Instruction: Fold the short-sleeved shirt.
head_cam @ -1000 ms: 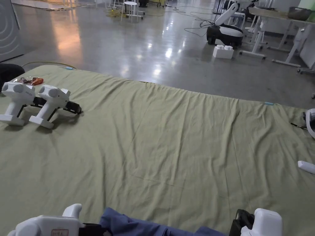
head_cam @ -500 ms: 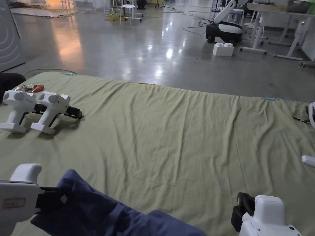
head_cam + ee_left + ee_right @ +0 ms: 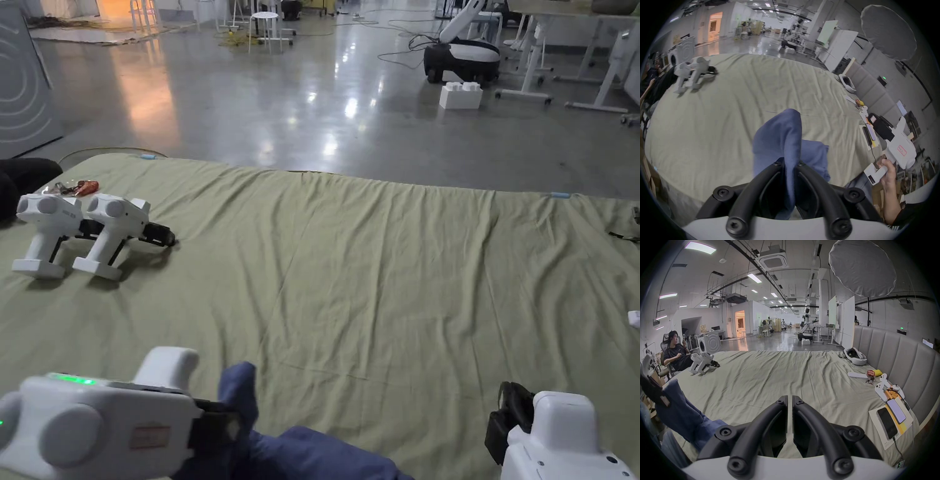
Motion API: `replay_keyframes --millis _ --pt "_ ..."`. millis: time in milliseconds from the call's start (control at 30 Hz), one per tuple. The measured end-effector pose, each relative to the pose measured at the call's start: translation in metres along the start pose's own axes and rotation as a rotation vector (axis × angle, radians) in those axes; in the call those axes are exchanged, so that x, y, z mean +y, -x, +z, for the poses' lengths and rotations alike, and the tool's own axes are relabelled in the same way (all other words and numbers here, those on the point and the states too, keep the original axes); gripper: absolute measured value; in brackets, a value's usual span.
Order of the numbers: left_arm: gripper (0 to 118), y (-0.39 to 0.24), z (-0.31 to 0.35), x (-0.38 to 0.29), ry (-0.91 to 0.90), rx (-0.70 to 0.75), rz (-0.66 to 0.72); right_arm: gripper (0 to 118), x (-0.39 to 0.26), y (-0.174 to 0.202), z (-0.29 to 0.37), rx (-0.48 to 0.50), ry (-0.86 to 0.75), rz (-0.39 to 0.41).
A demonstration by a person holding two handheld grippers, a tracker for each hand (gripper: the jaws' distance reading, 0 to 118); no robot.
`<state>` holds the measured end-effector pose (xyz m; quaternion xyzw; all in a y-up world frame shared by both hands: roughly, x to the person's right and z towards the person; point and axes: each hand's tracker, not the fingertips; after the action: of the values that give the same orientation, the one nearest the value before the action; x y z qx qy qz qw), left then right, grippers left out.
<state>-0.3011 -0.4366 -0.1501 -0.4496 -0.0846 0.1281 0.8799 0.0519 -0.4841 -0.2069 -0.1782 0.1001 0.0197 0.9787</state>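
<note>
A dark blue shirt (image 3: 294, 447) lies bunched at the near edge of a green-sheeted bed (image 3: 375, 262). My left gripper (image 3: 234, 425) is shut on a fold of the blue shirt (image 3: 782, 136), which stands up between its jaws in the left gripper view. My right gripper (image 3: 509, 415) hovers at the near right, apart from the shirt. In the right gripper view its jaws (image 3: 790, 398) are nearly together with nothing between them, and the shirt (image 3: 680, 408) hangs far to the left.
Two spare white grippers (image 3: 94, 234) stand on the bed at the far left. Phones, controllers and a headset (image 3: 855, 357) lie along the right edge by a grey padded headboard (image 3: 893, 356). A person sits in a chair (image 3: 674, 353) beyond the left side.
My left gripper has risen into view and swung right with the blue shirt held in it. The right gripper stayed low at the near right. The head camera tilted down slightly.
</note>
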Motion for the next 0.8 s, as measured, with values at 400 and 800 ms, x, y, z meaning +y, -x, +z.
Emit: replay_keyframes --millis 400,800 --pt "11 -0.088 -0.135 -0.028 0.223 0.007 -0.110 7 -0.009 -0.021 0.008 -0.048 0.034 -0.019" --pt "66 -0.054 -0.104 -0.015 0.134 -0.144 0.107 7 -0.014 -0.028 0.011 -0.066 0.057 -0.016"
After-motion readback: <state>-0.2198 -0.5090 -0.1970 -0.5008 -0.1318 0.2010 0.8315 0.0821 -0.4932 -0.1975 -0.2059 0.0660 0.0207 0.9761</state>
